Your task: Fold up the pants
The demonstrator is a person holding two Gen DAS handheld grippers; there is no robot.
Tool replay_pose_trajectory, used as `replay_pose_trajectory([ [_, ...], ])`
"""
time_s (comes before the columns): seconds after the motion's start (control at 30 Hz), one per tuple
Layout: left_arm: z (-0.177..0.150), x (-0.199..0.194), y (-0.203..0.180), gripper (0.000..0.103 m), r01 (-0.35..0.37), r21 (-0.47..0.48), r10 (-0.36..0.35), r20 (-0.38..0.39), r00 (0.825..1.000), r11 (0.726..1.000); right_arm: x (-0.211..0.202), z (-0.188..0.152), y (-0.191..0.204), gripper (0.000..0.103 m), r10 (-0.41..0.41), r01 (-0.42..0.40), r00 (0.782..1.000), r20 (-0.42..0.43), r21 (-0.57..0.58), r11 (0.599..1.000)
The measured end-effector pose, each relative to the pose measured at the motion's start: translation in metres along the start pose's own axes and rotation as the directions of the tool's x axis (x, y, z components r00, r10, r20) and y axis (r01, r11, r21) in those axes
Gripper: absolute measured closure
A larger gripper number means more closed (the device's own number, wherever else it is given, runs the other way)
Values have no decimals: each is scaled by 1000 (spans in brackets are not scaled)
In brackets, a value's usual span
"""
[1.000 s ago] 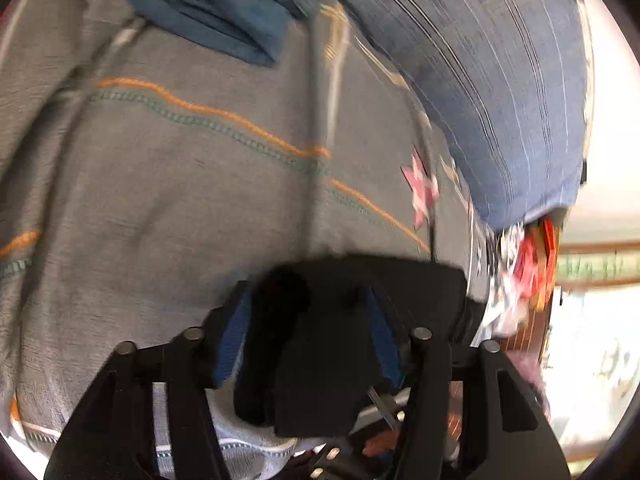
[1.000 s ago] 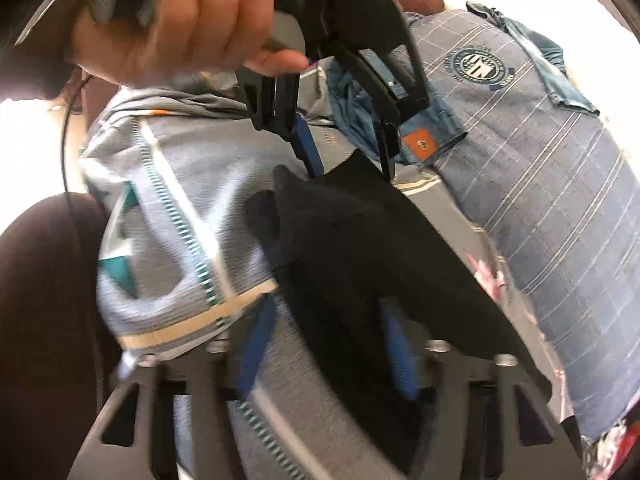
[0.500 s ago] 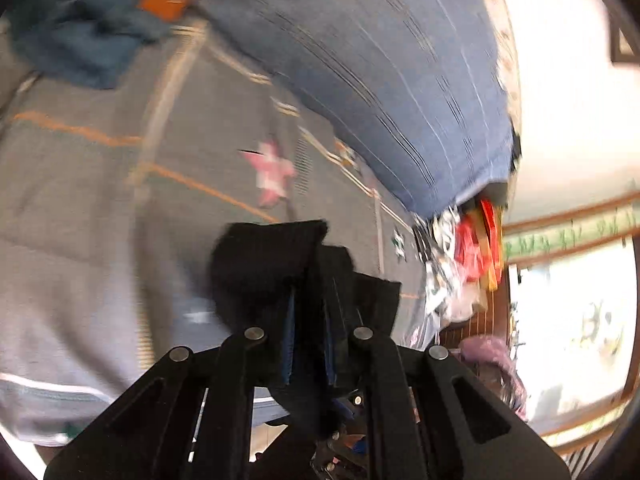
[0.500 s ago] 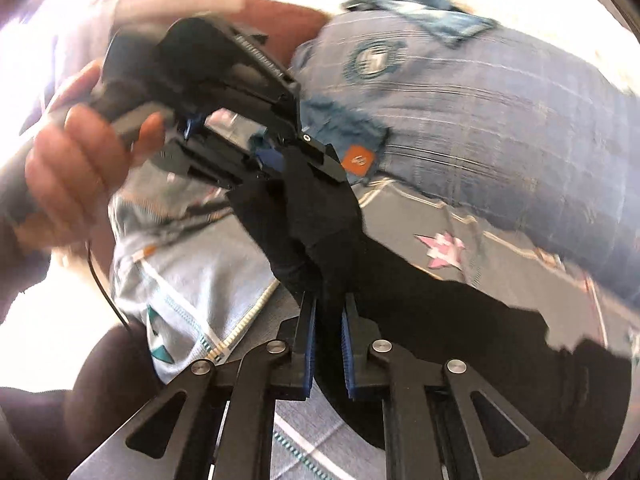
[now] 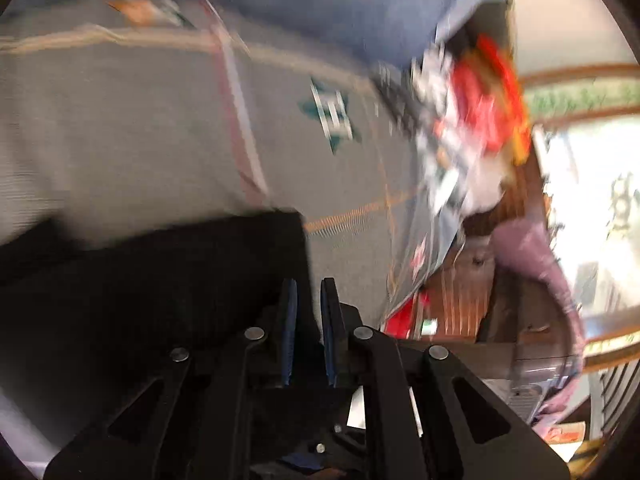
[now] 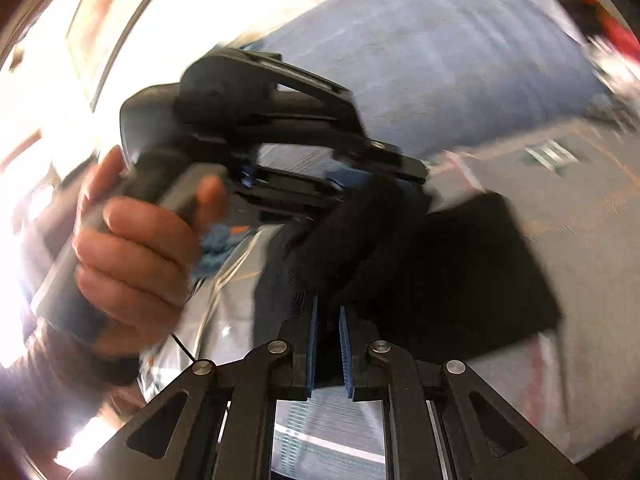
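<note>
The black pants (image 5: 152,288) lie over a grey patterned bedspread (image 5: 120,128). My left gripper (image 5: 306,292) is shut on an edge of the pants, with black cloth between its blue pads. In the right wrist view my right gripper (image 6: 328,312) is shut on another part of the black pants (image 6: 460,264), which spread away to the right. The left gripper (image 6: 360,184) shows there too, held in a hand (image 6: 136,248), its fingertips buried in the bunched black cloth. Both views are motion-blurred.
A blue checked garment (image 6: 440,60) lies beyond the pants on the bedspread (image 6: 580,184). A red and white heap of clutter (image 5: 472,120) sits at the bed's far edge. Wooden furniture (image 5: 460,304) and a bright window (image 5: 592,200) are to the right.
Both grippers went from open around the black cloth to shut on it. They have since swung with it, the left one towards the bed's edge, and the pants now spread wider.
</note>
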State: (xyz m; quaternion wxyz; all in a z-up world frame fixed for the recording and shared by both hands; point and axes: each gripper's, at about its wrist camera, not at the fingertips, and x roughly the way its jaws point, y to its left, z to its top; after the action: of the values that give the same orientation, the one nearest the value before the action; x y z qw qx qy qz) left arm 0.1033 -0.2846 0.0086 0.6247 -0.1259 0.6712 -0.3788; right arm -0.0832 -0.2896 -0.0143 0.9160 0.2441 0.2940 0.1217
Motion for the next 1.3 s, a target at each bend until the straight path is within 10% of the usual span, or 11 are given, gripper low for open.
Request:
replay_pose_trajectory([
  [0.13, 8, 34, -11, 93, -83, 22, 84, -35, 996, 996, 0, -10, -71, 90, 30, -16, 998, -47, 268, 963],
  [0.33, 7, -43, -15, 92, 77, 38, -79, 59, 995, 996, -12, -18, -115, 78, 63, -32, 996, -67, 395, 918],
  [0.4, 6, -78, -10, 78, 104, 49, -110, 125, 986, 993, -26, -13, -121, 78, 64, -40, 997, -49, 393, 919],
  [0.47, -10, -113, 13, 40, 85, 23, -88, 235, 968, 996, -45, -7, -121, 69, 43, -42, 999, 6, 368, 929],
  [0.6, -52, -151, 87, 37, 76, -137, -18, 382, 924, 988, -52, 25, -115, 41, 60, -74, 997, 55, 296, 952],
  [0.77, -88, -143, 151, 37, 222, -295, -95, 392, 915, 929, 6, 52, -101, 41, 116, -96, 991, -68, 240, 966],
  [0.9, -87, -122, 153, 37, 166, -295, -55, 349, 935, 941, 48, 52, -98, 42, 238, -189, 960, -146, 289, 938],
  [0.97, -80, -116, 150, 44, 115, -318, -2, 335, 942, 941, 58, 51, -89, 93, 179, -134, 965, -193, 226, 965],
  [1.0, -79, -118, 146, 46, 120, -318, -4, 344, 939, 940, 60, 53, -83, 92, 174, -129, 960, -218, 206, 970],
  [1.13, -76, -138, 106, 67, 194, -198, -100, 408, 907, 961, 12, 64, -56, 93, 134, -125, 985, -108, 81, 989],
  [1.3, -53, -100, 82, 67, 2, -160, 55, 351, 935, 987, -17, 68, -61, 93, -15, 15, 1000, -14, 12, 1000],
])
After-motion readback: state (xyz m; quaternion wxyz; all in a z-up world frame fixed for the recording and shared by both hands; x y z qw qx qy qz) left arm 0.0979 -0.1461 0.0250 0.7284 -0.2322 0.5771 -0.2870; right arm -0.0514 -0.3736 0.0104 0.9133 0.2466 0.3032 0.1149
